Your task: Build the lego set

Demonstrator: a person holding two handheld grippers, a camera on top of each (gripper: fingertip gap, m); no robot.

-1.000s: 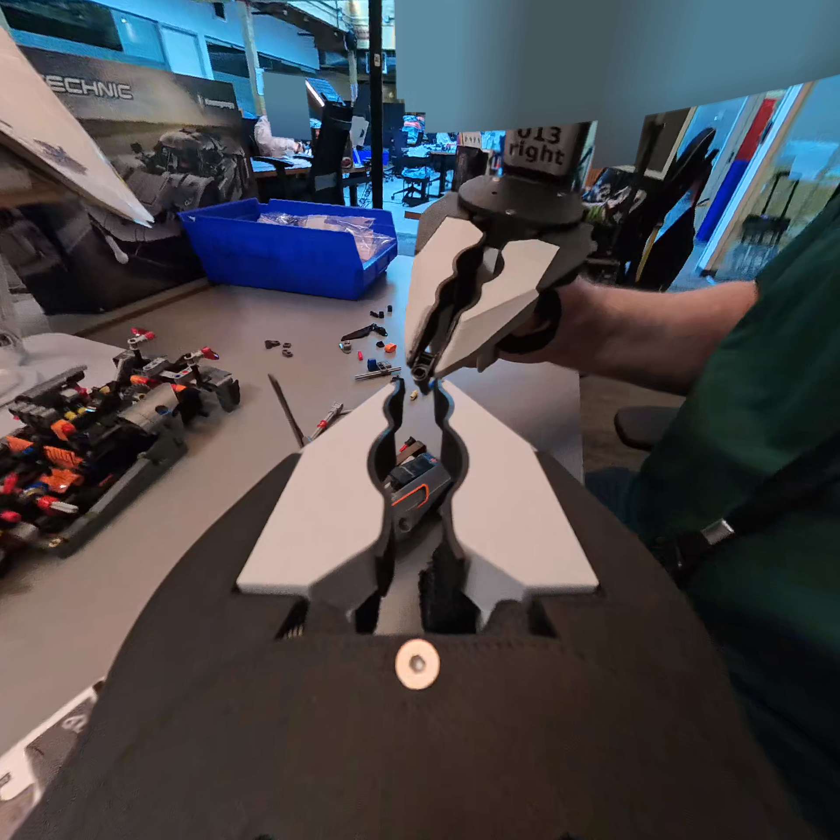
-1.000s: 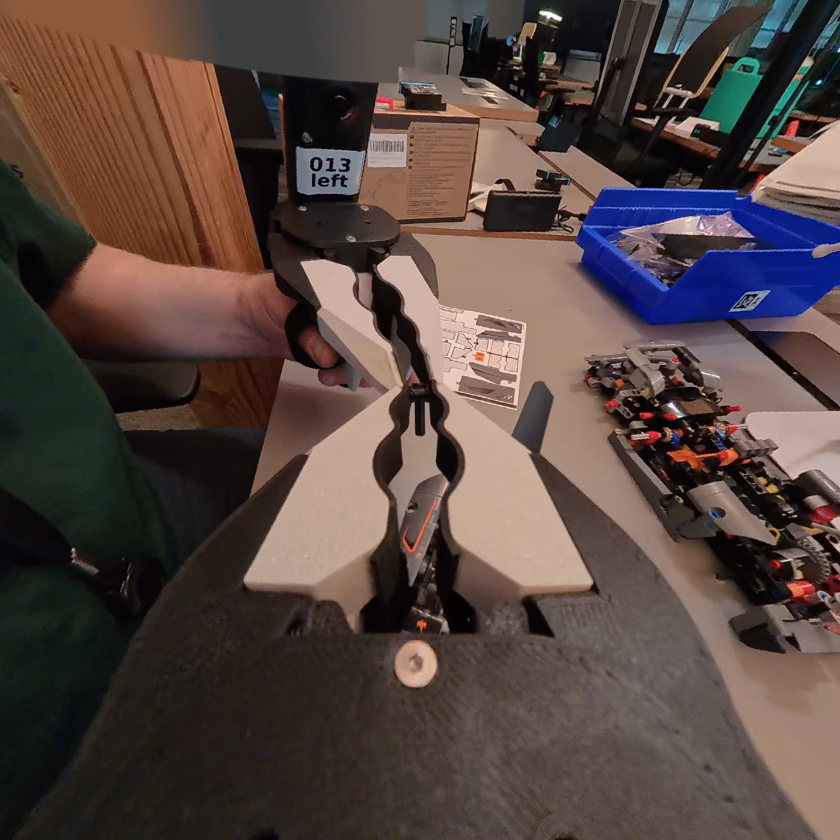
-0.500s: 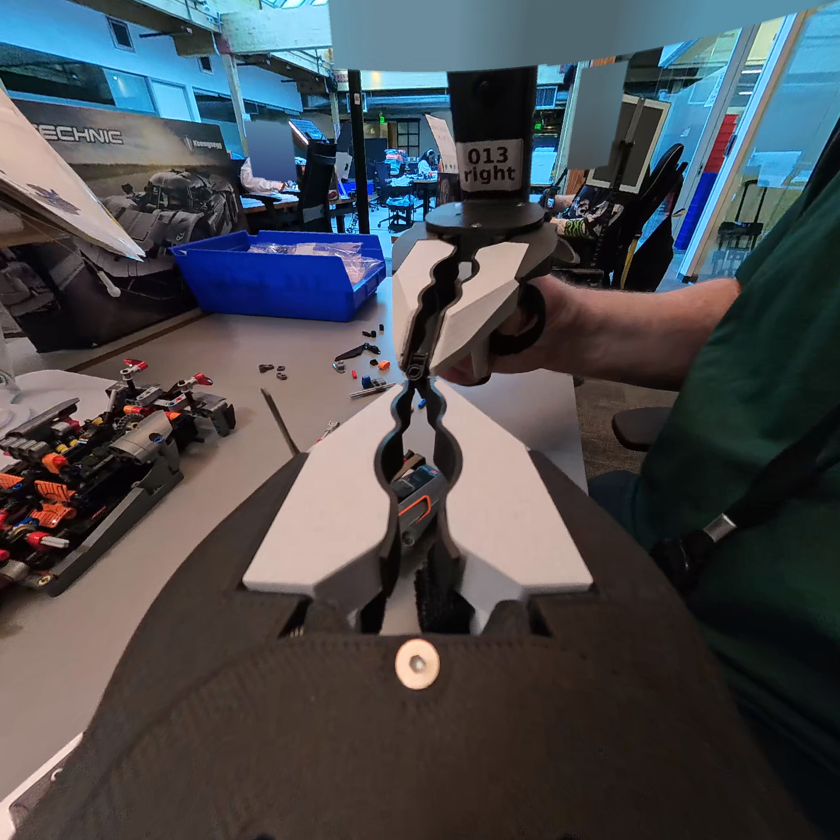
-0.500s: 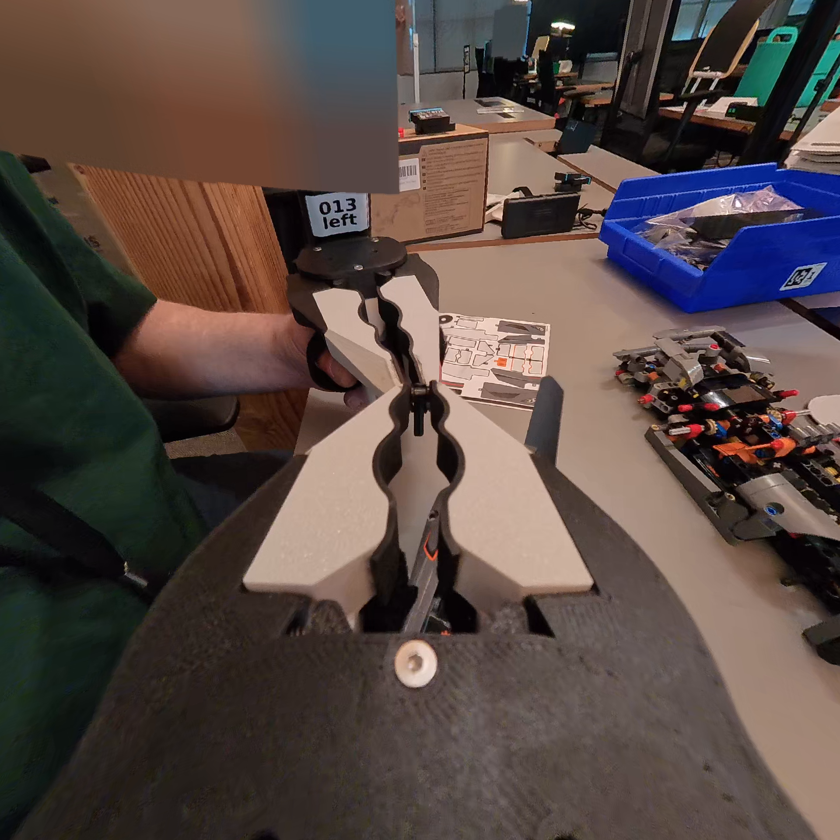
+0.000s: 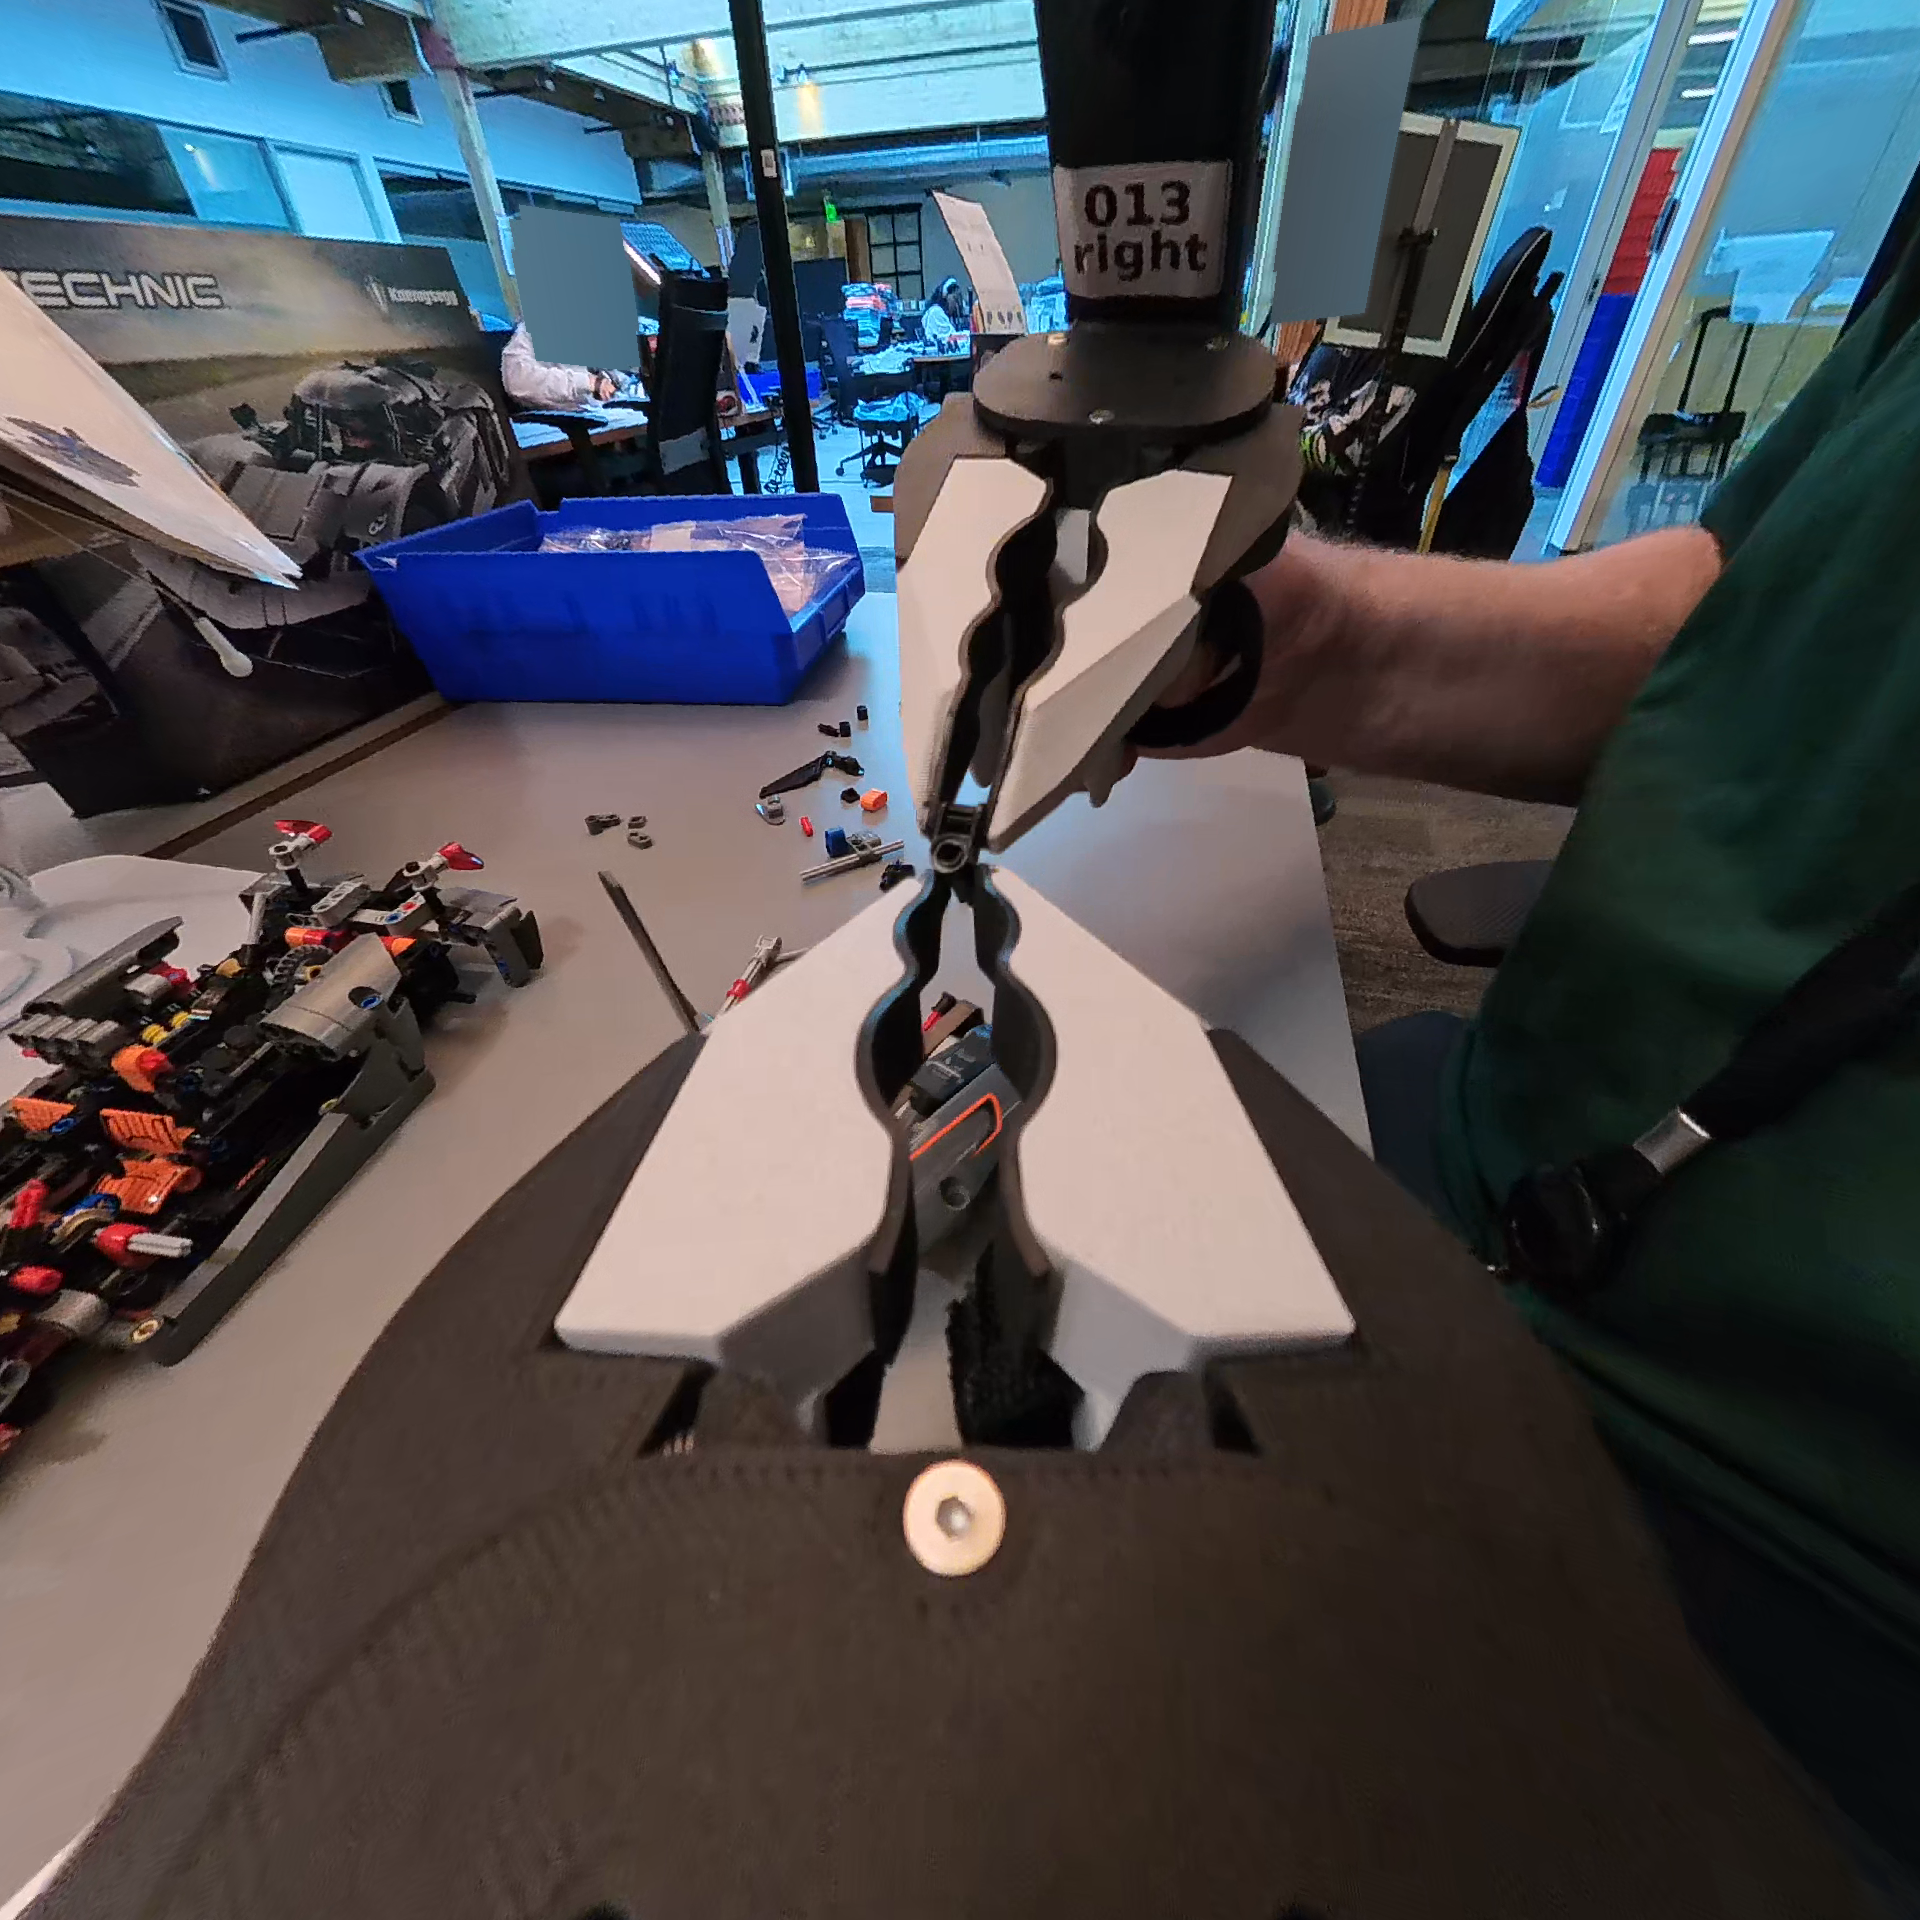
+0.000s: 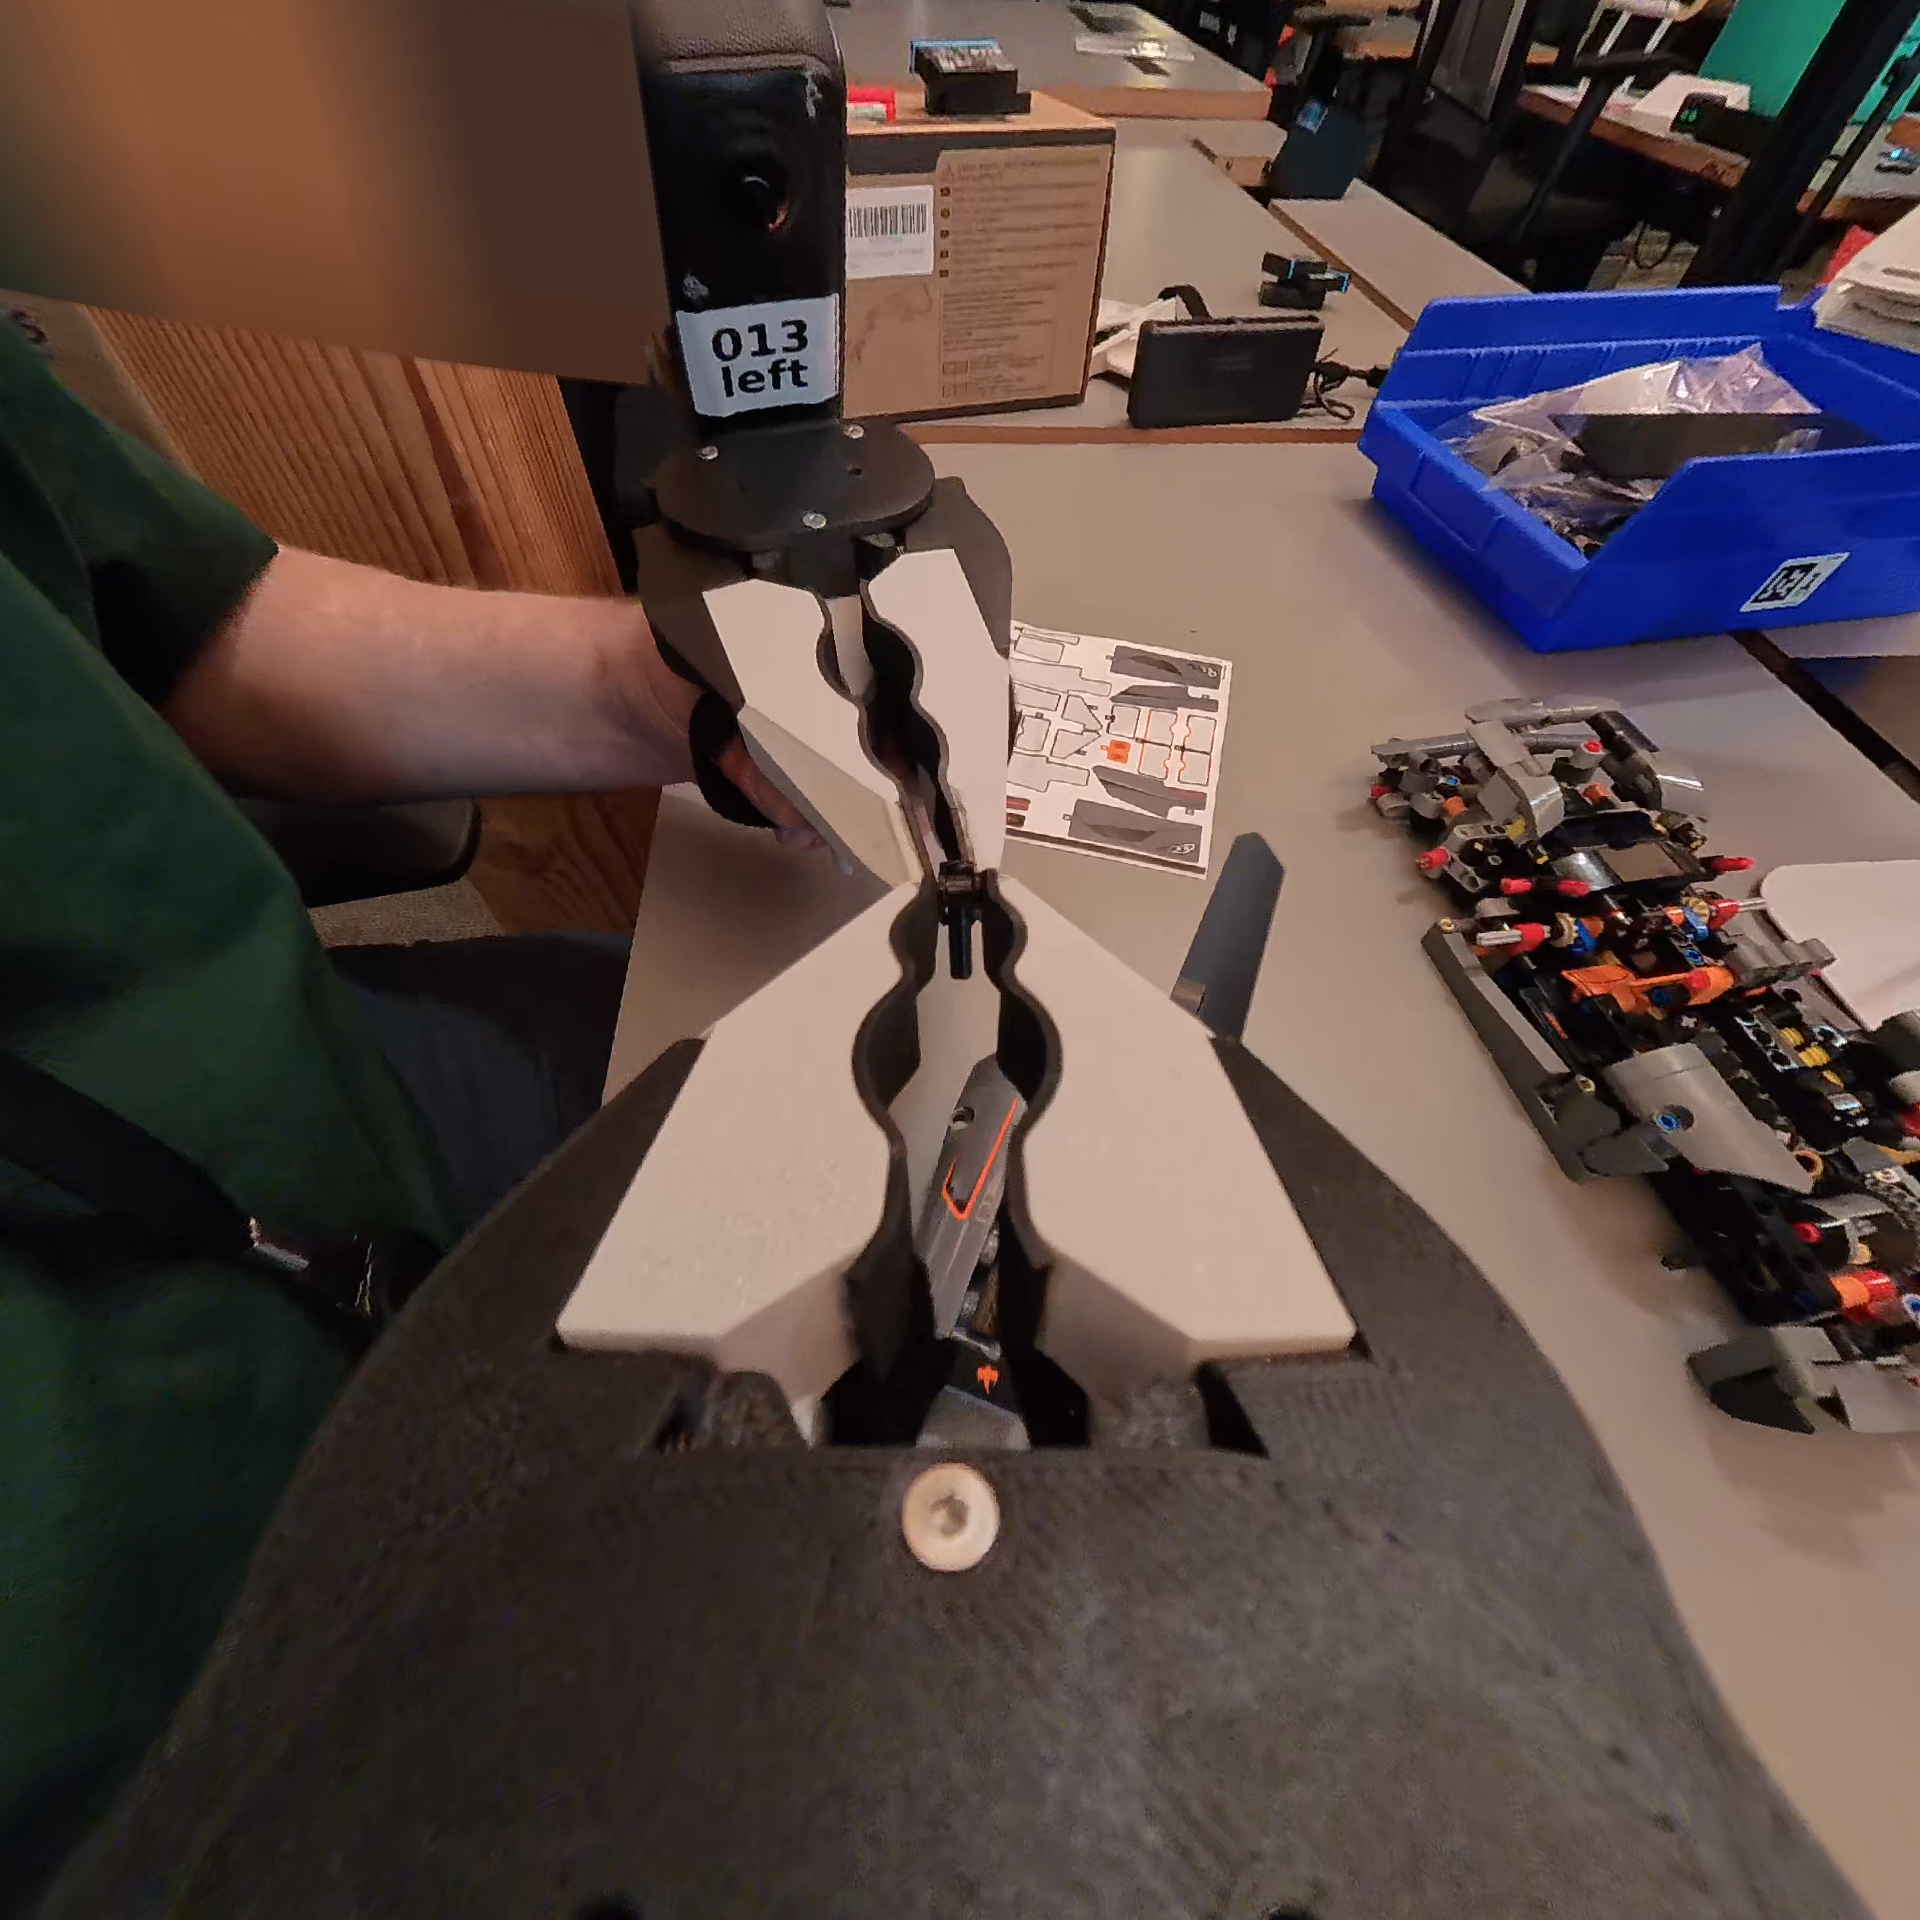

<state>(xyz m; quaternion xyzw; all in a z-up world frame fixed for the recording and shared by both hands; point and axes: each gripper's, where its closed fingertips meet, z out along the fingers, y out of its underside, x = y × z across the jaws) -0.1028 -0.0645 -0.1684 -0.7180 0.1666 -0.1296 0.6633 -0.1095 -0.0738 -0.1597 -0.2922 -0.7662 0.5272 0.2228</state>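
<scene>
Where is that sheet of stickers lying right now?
In the right wrist view, the sticker sheet lies flat on the grey table, just behind the left tongs, with the half-built car model to its right.

- At twelve o'clock my left gripper (image 5: pixel 951 883) and right gripper (image 6: pixel 961 883) are meeting tip to tip, blocking each other.
- The half-built model (image 6: pixel 1662 966) is crowding my right gripper's three o'clock.
- Loose pieces (image 5: pixel 831 810) are littering my left gripper's eleven o'clock, before the blue bin (image 5: pixel 623 613).
</scene>
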